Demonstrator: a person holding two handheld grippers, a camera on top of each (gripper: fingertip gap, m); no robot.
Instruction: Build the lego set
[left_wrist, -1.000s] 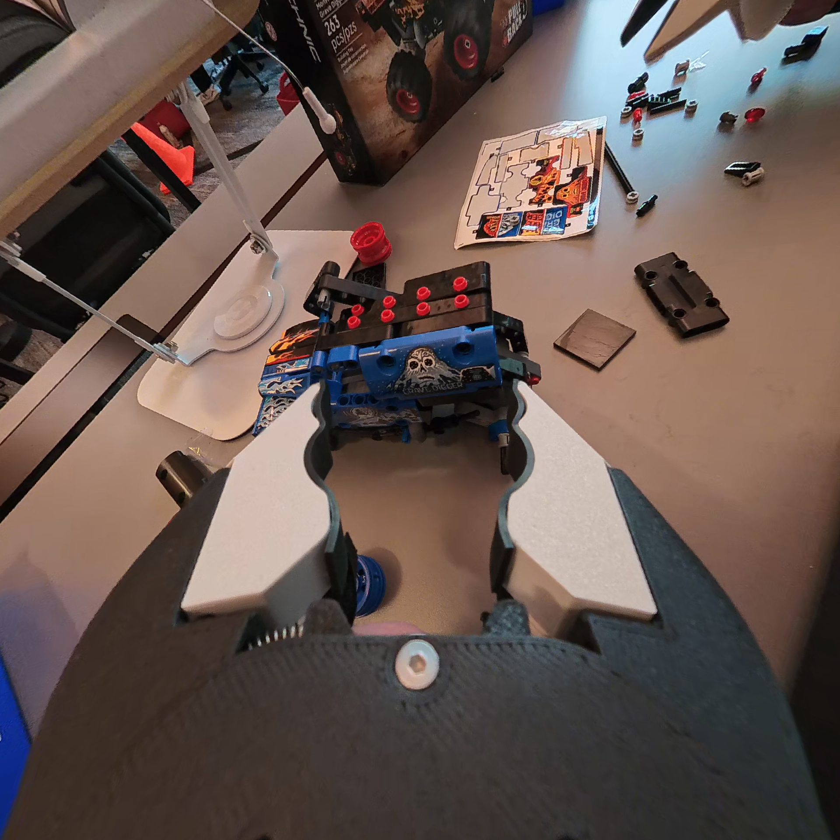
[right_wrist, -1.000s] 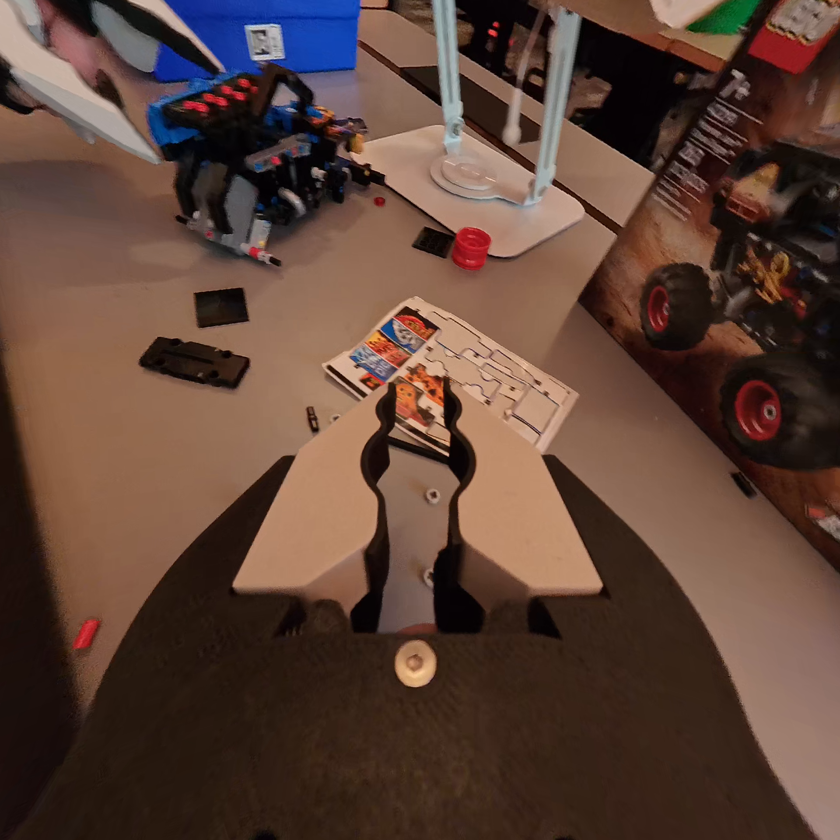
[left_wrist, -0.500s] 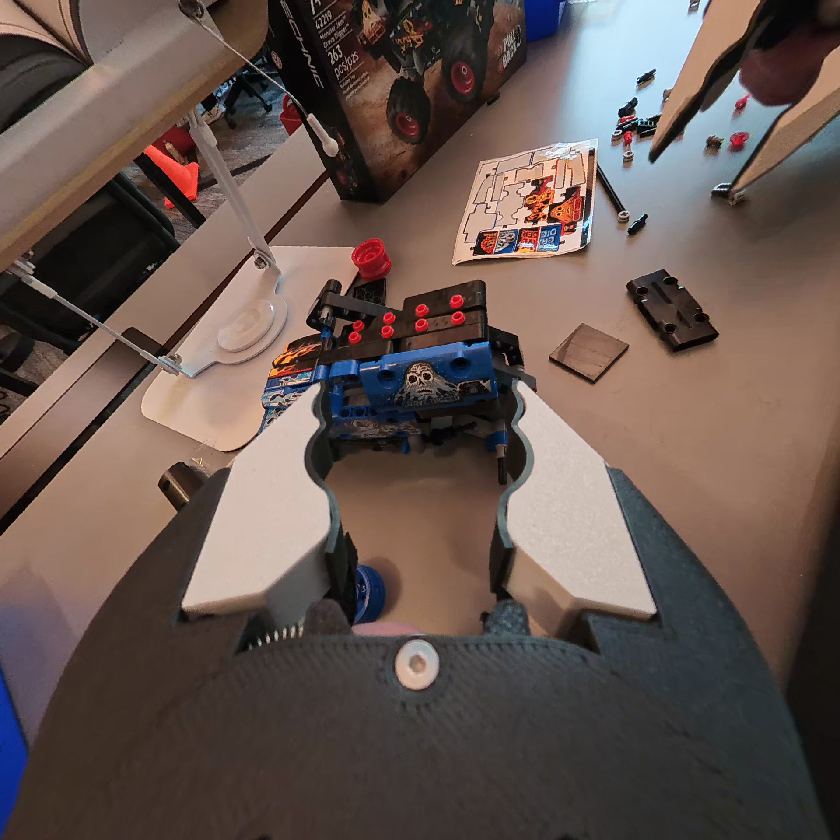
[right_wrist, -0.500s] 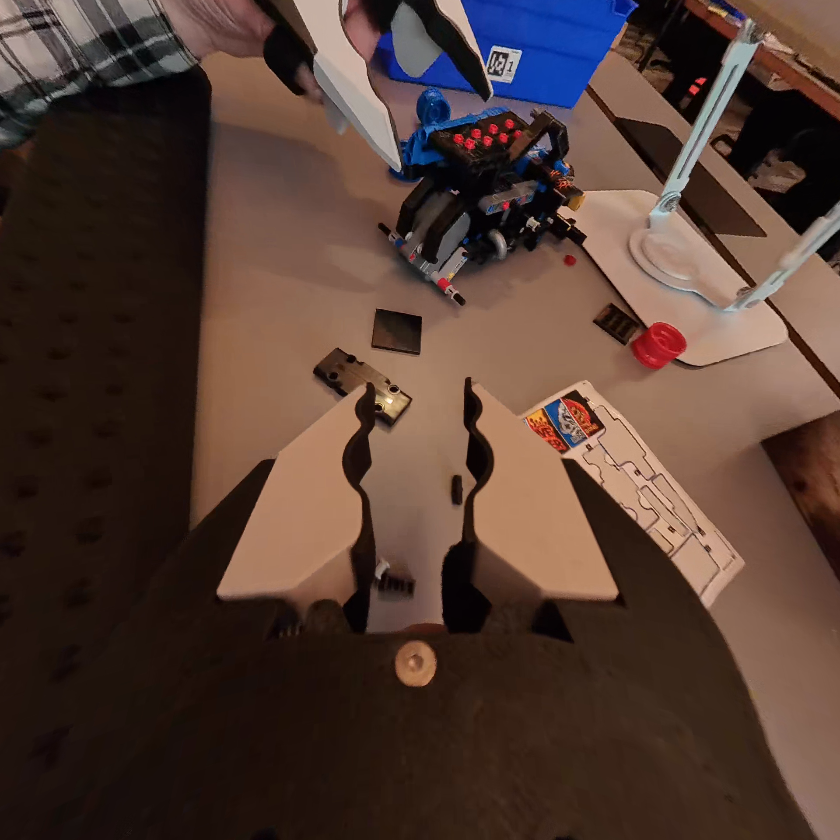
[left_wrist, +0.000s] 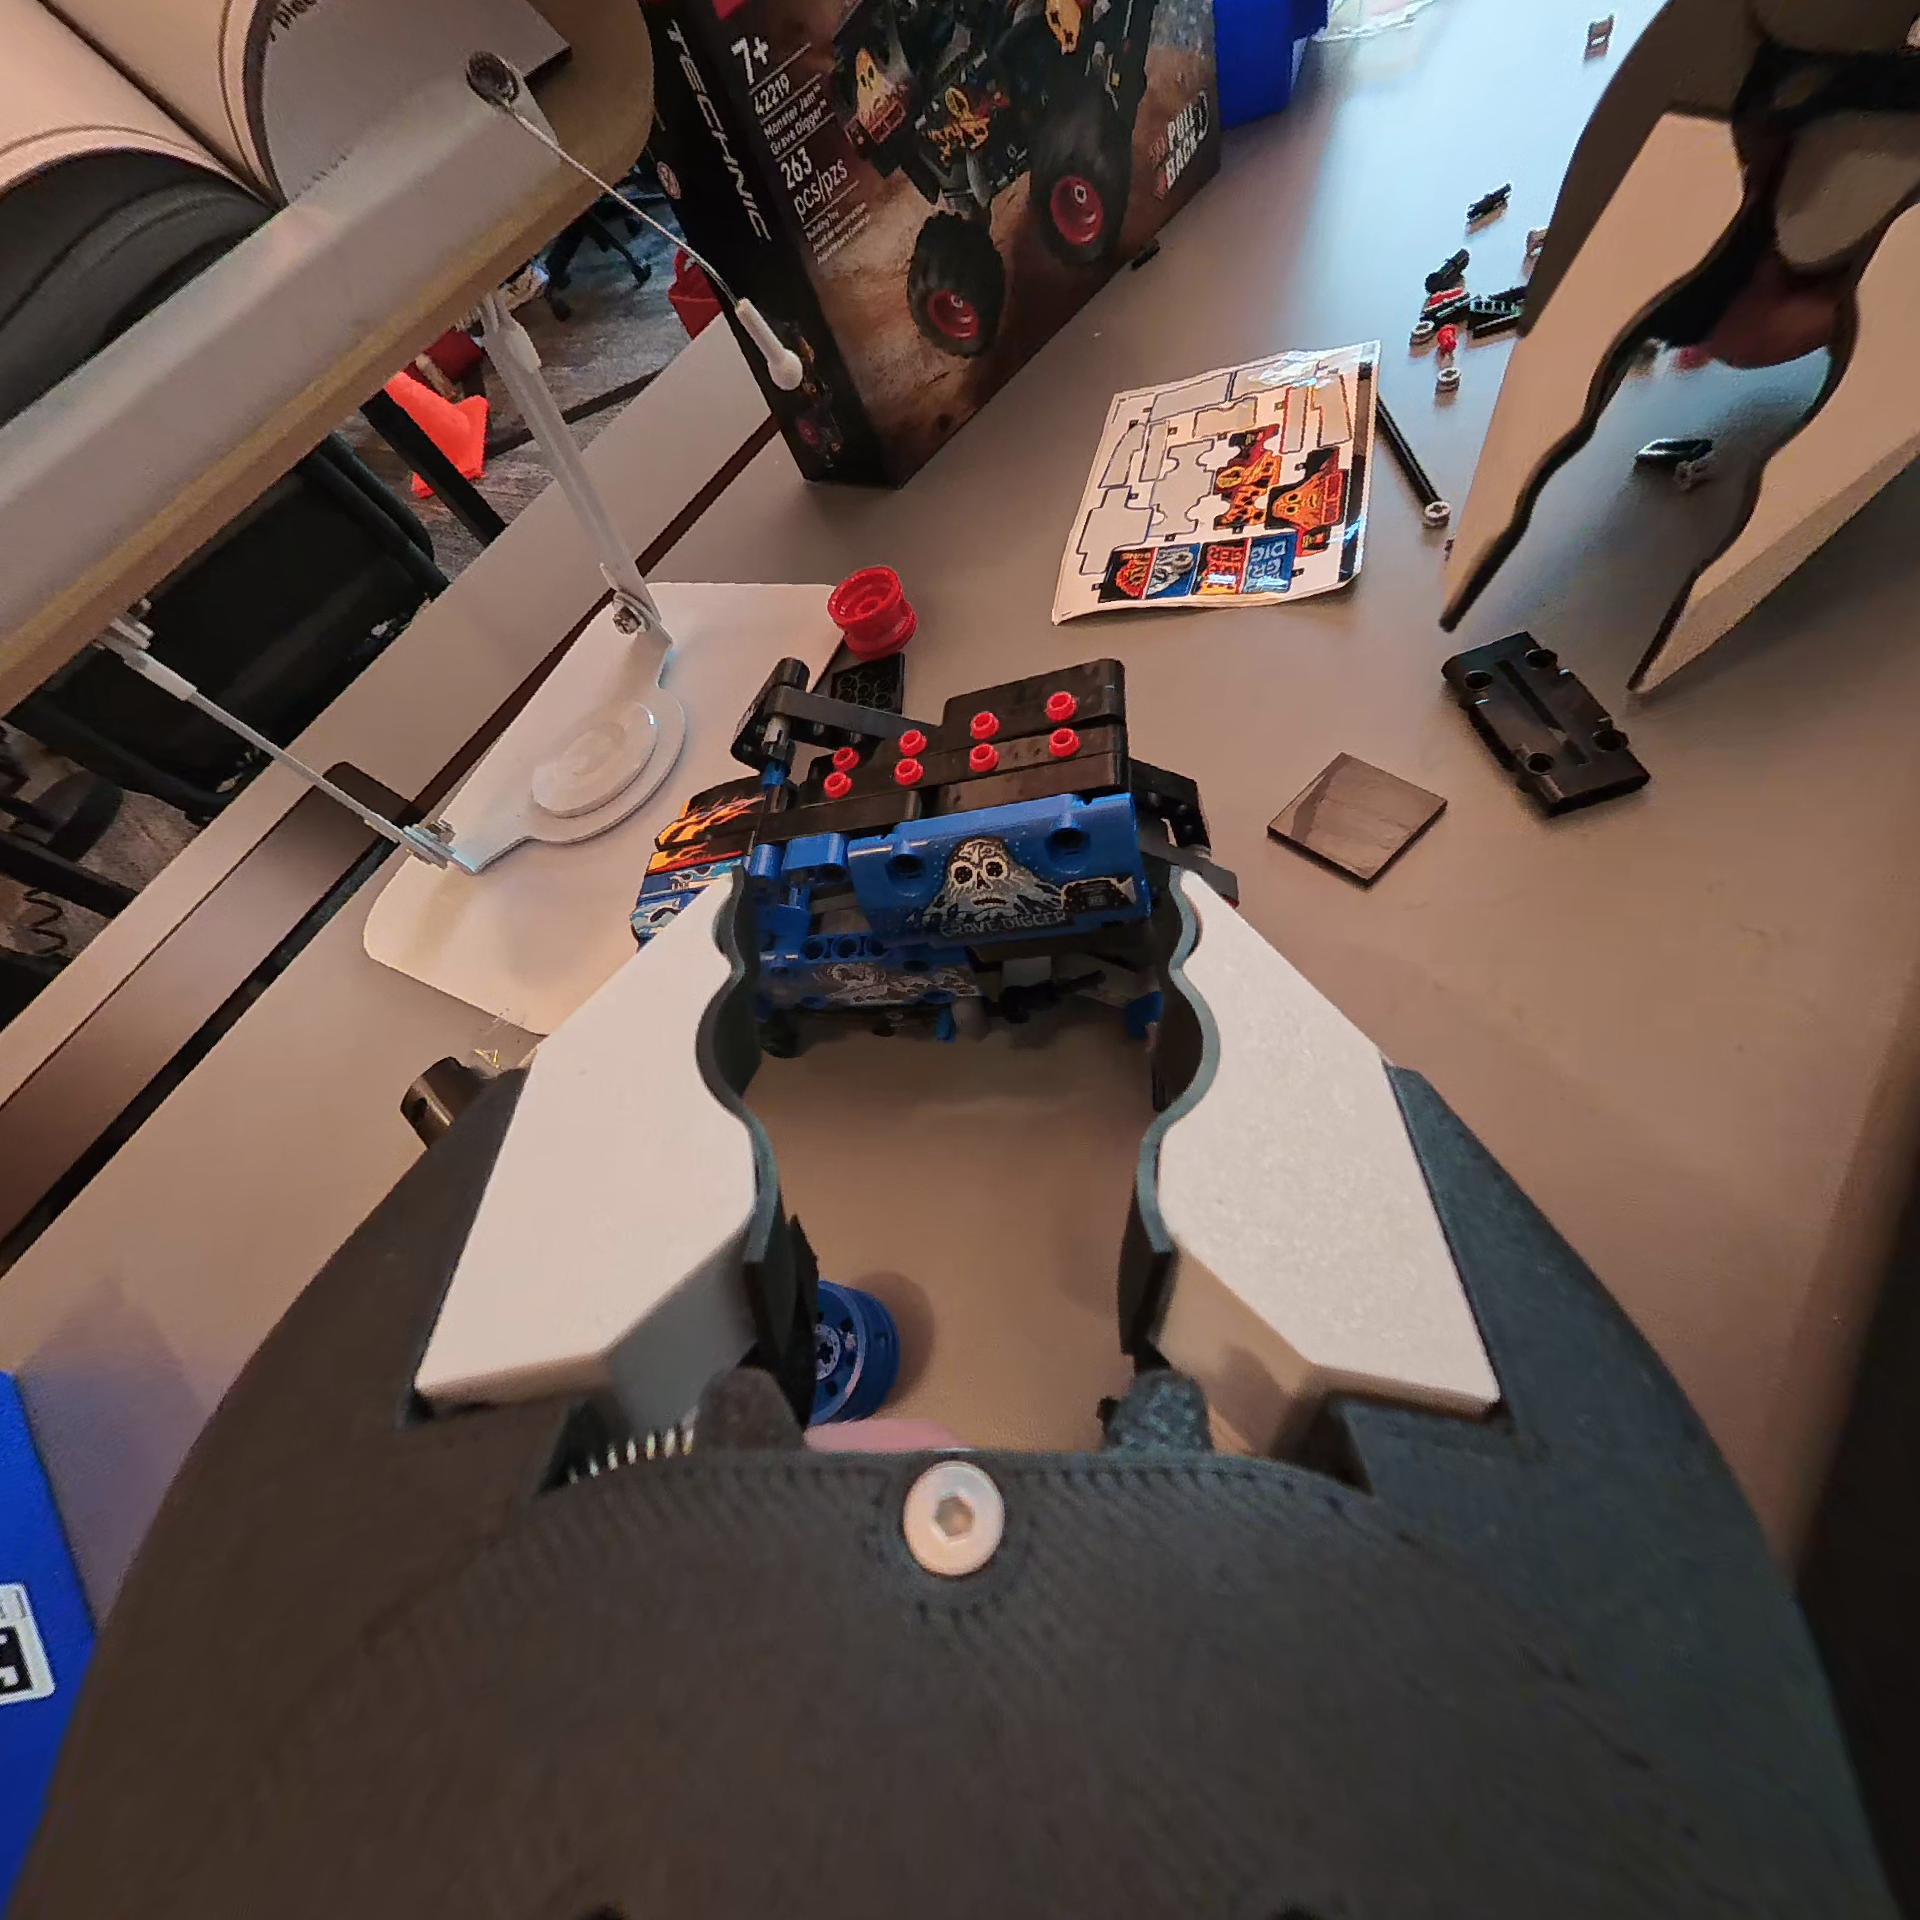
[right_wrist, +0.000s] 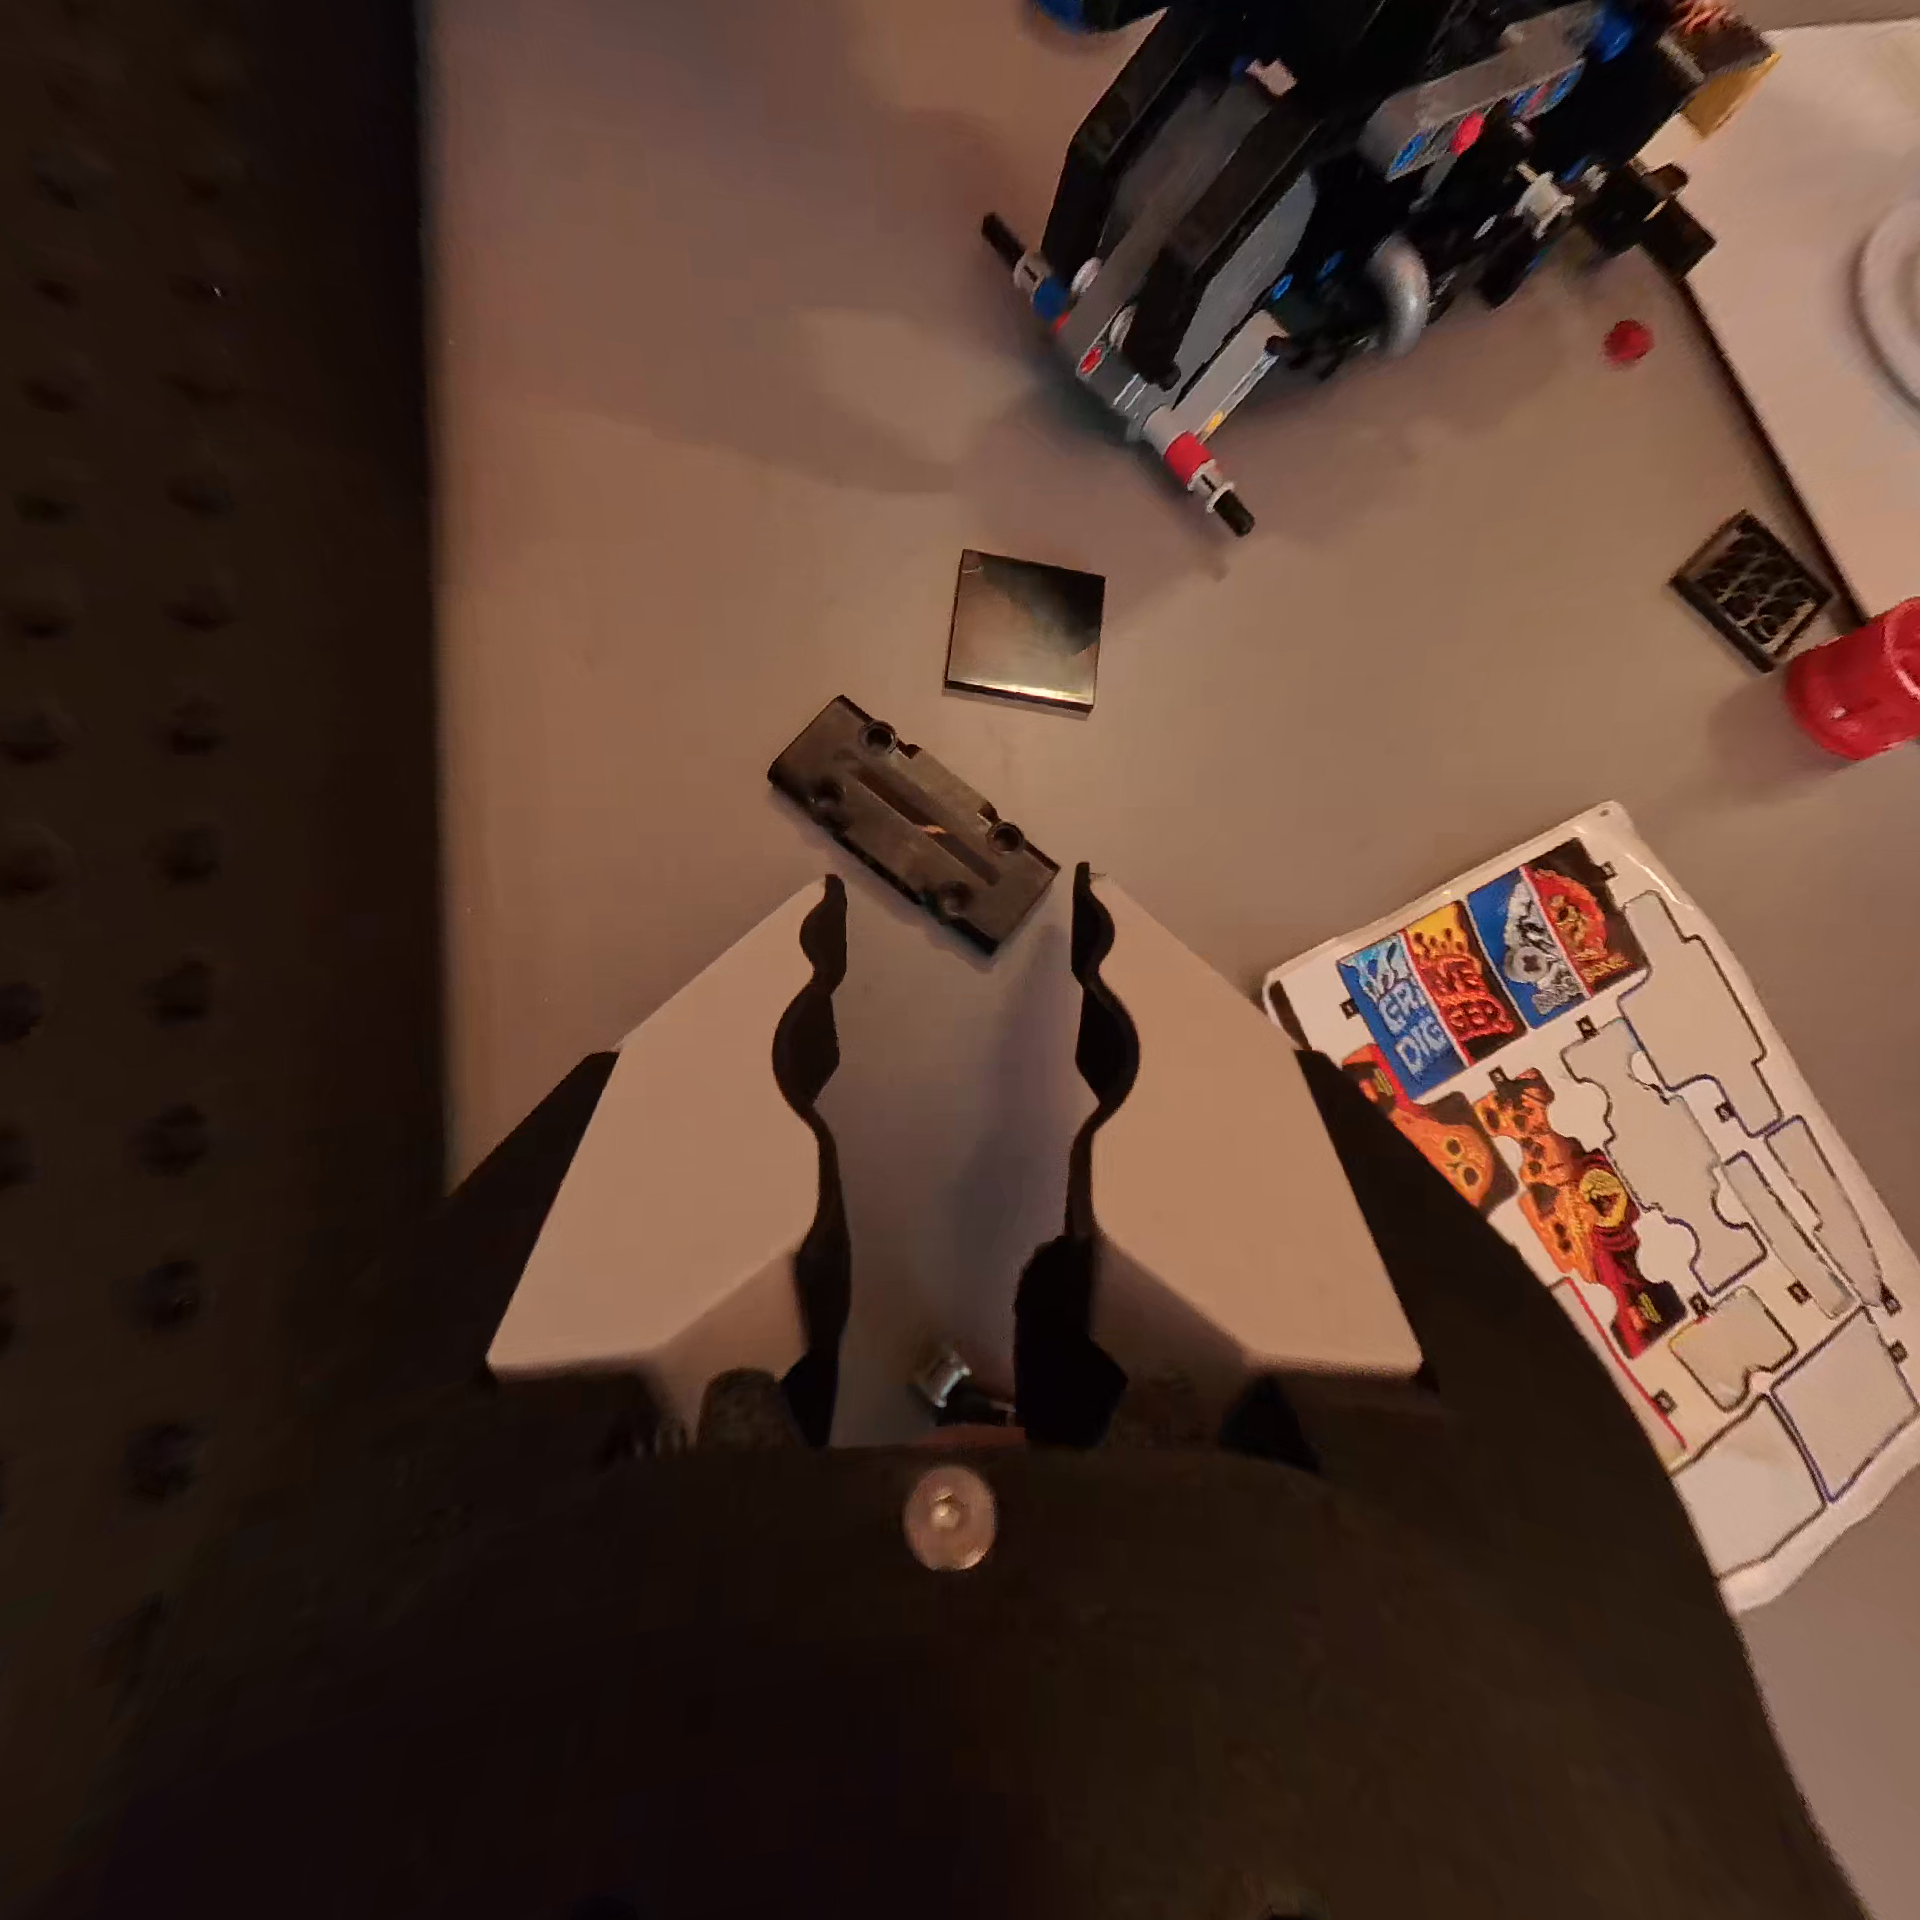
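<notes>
Two grippers are ours to read. Our left gripper (left_wrist: 961, 935) spreads wide around the near end of the half-built truck (left_wrist: 935, 831), fingertips flanking it; whether they touch it we cannot tell. The truck sits on the grey table (left_wrist: 1455, 1091), its long axis lying across the left wrist view. Our right gripper (right_wrist: 954, 888) hangs parted and empty just above the black plate (right_wrist: 909, 821), whose long axis slants away to the left, beside the sticker sheet (right_wrist: 1621, 1164).

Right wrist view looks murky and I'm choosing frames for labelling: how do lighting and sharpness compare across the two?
Right wrist view: dim, warm cast, truck model motion-blurred, black panel still legible. Left wrist view: bright, even, sharp on the truck model; wide-angle bending at the edges.
</notes>
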